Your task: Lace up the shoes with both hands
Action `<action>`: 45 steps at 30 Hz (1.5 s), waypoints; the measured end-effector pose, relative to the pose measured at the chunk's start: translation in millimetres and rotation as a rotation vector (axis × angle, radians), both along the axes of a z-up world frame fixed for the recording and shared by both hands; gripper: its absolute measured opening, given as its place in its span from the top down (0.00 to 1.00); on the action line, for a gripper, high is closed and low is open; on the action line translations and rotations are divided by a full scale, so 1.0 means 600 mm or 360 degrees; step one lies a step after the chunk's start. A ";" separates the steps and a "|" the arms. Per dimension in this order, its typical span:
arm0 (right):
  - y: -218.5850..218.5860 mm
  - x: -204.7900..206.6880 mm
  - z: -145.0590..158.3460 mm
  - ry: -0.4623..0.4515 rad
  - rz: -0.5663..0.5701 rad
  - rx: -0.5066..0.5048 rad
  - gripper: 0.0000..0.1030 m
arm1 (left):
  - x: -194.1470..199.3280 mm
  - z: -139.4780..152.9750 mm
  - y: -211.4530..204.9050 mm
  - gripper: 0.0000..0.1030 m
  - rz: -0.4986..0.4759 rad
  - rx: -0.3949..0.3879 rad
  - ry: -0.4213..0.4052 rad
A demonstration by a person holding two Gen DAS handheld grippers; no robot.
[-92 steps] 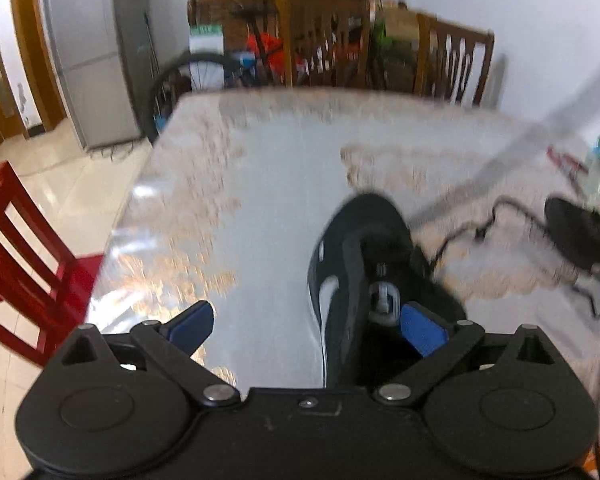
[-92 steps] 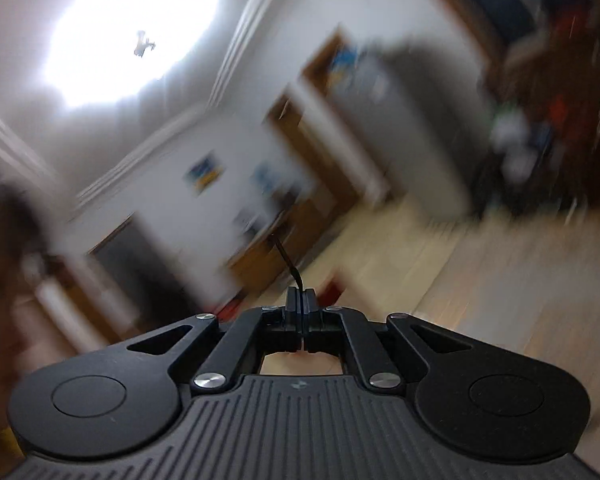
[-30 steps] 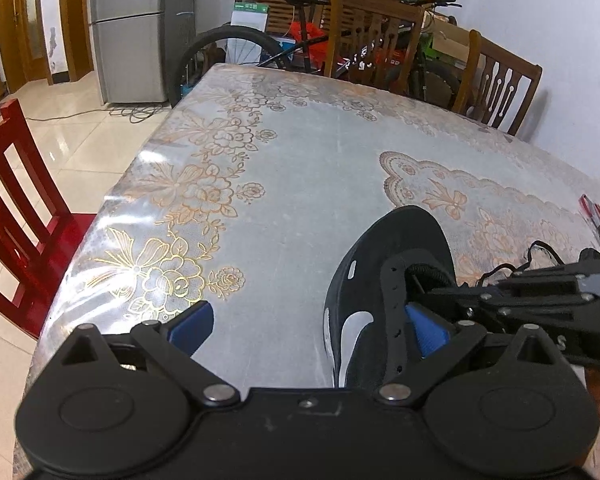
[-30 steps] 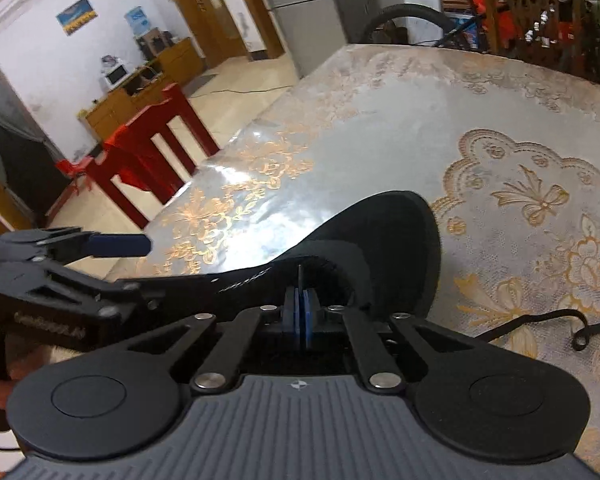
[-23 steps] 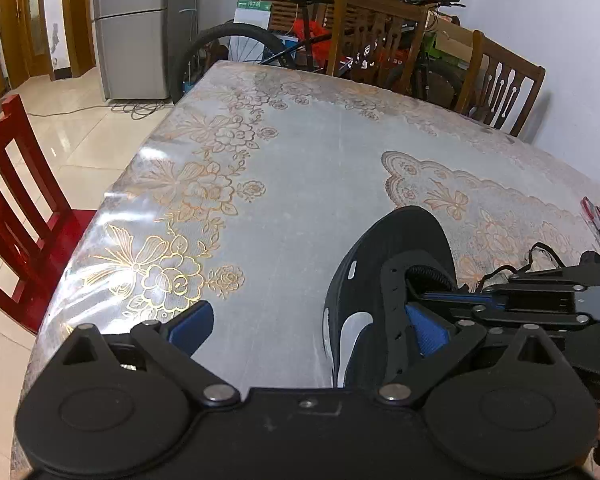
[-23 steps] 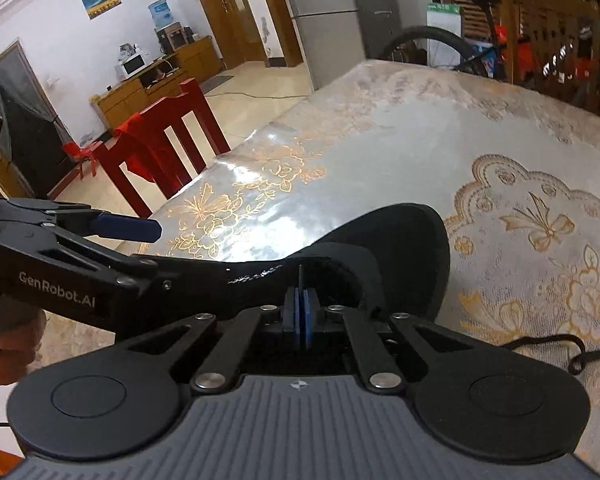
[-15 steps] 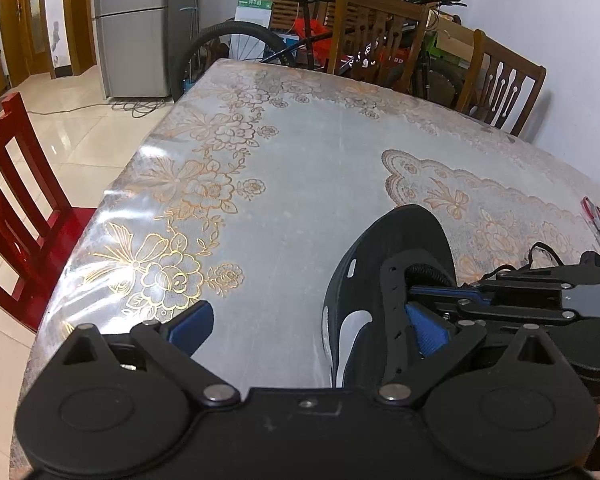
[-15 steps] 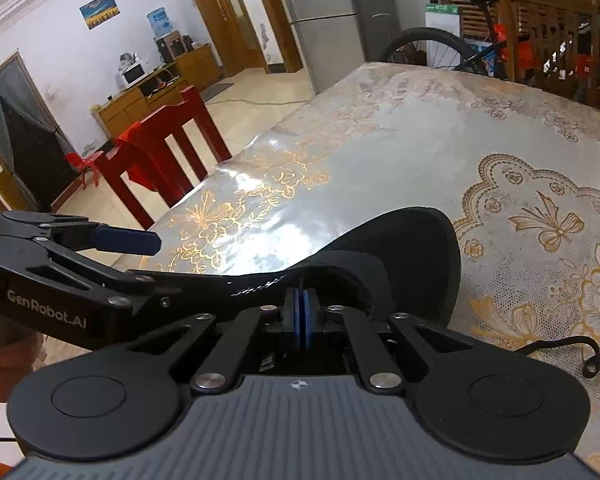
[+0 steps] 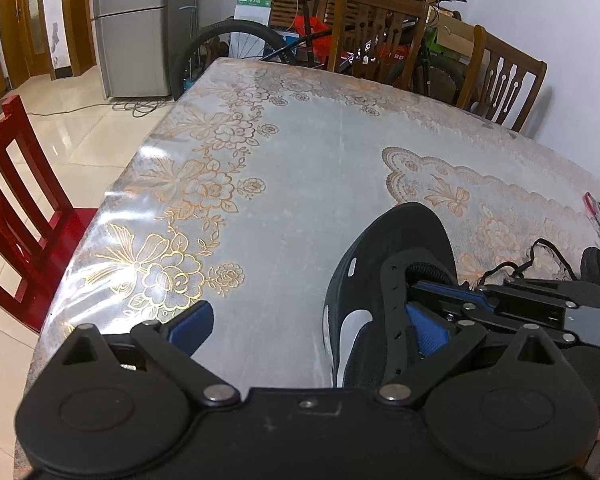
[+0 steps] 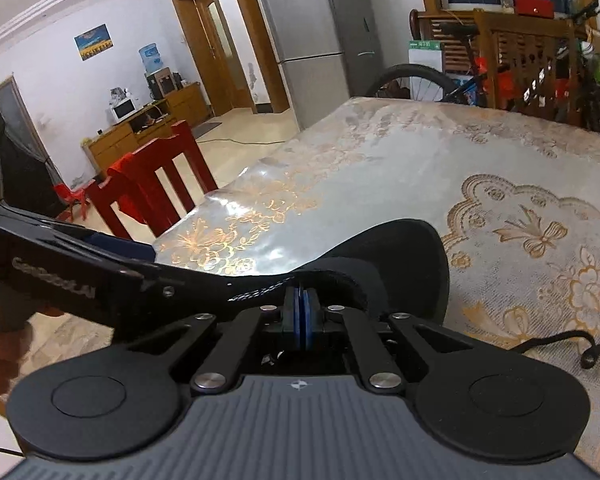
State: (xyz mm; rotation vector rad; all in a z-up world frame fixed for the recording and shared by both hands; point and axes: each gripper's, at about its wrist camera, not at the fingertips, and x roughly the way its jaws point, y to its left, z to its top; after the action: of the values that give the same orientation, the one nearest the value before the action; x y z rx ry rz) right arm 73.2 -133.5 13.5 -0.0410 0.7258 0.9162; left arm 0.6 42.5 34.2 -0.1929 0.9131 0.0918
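Right tool (image 10: 301, 312), clenched with pads together over the shoe (image 9: 384, 280) opening, probably pinching a lace end I can't see, while the left tool (image 9: 308, 324), released, straddles the shoe's side wall to steady it on the surface (image 9: 300, 152).

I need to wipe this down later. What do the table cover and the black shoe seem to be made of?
Table cover: probably clear glossy plastic over a lace-patterned cloth; it shows bright glare and wrinkles near the edge, with gold flowers beneath.
Shoe: looks like matte black knit or mesh fabric at the toe, with a smoother, likely synthetic, punched eyelet strip and a white side patch. I can't confirm either.
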 end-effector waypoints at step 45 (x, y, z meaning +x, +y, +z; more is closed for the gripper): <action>0.049 0.016 0.024 -0.0058 0.0338 -0.0410 0.72 | -0.002 -0.009 0.008 0.02 0.0014 -0.0085 0.0020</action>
State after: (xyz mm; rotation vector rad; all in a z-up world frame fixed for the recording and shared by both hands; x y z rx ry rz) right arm 83.0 -104.4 28.0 -0.3673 0.8128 1.0161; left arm -0.4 47.3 29.0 -0.2461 0.9279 0.0770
